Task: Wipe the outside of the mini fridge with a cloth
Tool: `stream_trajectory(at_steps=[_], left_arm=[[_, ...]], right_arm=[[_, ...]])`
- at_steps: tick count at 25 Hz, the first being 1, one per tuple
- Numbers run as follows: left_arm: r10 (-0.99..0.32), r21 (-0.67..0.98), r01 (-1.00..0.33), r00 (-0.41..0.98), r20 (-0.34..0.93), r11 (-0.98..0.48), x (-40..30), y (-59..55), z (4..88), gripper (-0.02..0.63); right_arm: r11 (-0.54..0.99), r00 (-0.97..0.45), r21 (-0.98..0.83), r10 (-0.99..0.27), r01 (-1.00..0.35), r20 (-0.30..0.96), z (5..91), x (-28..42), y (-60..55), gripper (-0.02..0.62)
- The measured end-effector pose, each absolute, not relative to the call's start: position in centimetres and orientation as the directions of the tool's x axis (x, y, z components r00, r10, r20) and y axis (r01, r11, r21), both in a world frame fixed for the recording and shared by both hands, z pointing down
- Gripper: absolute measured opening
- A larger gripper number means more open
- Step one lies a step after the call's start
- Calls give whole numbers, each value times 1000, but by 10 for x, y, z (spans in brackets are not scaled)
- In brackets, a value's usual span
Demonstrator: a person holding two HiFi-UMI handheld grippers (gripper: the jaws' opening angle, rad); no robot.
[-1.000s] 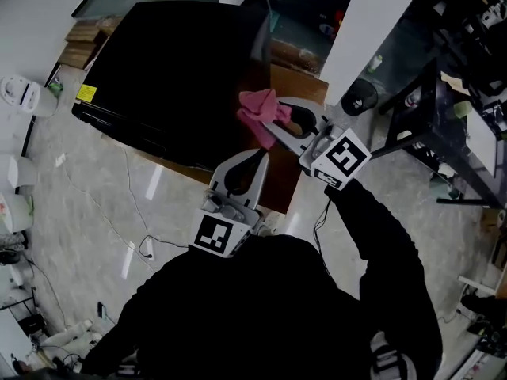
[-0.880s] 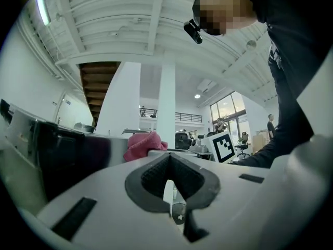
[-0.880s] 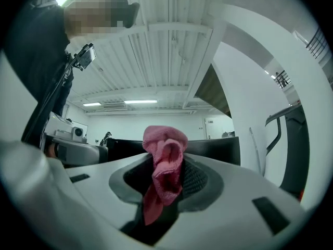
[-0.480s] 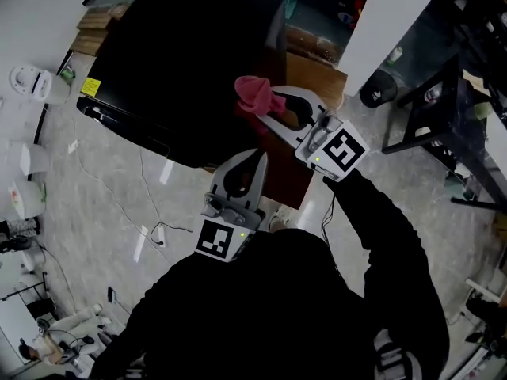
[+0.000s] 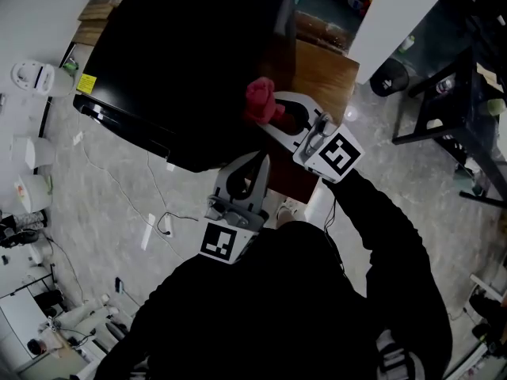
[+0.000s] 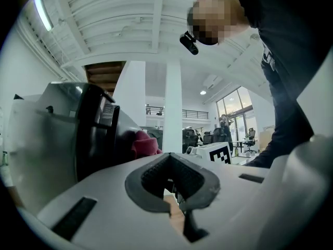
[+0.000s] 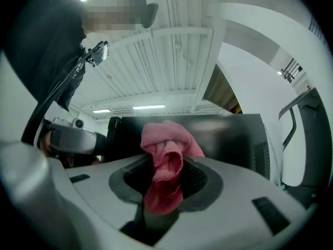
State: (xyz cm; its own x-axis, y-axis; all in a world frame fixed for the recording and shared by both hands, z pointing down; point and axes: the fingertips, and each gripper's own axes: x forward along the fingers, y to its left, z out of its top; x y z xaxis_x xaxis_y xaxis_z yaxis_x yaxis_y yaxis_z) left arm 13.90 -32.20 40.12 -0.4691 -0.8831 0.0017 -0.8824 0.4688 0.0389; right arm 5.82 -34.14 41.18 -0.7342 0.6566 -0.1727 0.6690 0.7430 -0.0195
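A black mini fridge (image 5: 186, 62) fills the upper middle of the head view, seen from above. My right gripper (image 5: 269, 121) is shut on a bunched pink cloth (image 5: 260, 101), which rests against the fridge's right side near its front corner. In the right gripper view the pink cloth (image 7: 166, 163) hangs between the jaws with the fridge's dark side (image 7: 218, 134) just behind. My left gripper (image 5: 255, 163) hangs below the fridge's front corner, shut and holding nothing. From the left gripper view the fridge (image 6: 91, 134) stands at the left with the cloth (image 6: 144, 144) beside it.
A wooden stand (image 5: 321, 70) sits under the fridge's right side. White appliances (image 5: 32, 77) and cables (image 5: 154, 220) lie on the pale floor at the left. A black metal frame (image 5: 451, 109) and a white column (image 5: 396, 14) stand at the right.
The right gripper with the pink cloth has shifted slightly along the fridge's right side. The head view has swung, so the fridge sits higher in the frame. The left gripper has stayed put.
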Motion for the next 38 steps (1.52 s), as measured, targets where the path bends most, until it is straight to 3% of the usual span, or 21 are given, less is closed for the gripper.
stream_trajectory(at_steps=[10, 21, 27, 32, 38], left_arm=[[-884, 199, -861, -457, 103, 468, 139, -326, 483, 6], [-870, 176, -873, -395, 294, 456, 137, -328, 578, 6], [-854, 186, -869, -373, 362, 459, 138, -328, 612, 6], [-860, 197, -871, -363, 359, 449, 138, -333, 599, 6], [-919, 204, -902, -347, 186, 381, 134, -376, 507, 6]], right_arm=[[749, -746, -44, 663, 662, 60, 545, 60, -330, 130], [749, -702, -105, 654, 655, 281, 662, 56, -329, 132], [769, -637, -105, 590, 631, 497, 725, 55, -332, 132], [775, -645, -113, 589, 622, 487, 713, 58, -345, 132], [838, -804, -52, 538, 544, 252, 592, 58, -405, 132]])
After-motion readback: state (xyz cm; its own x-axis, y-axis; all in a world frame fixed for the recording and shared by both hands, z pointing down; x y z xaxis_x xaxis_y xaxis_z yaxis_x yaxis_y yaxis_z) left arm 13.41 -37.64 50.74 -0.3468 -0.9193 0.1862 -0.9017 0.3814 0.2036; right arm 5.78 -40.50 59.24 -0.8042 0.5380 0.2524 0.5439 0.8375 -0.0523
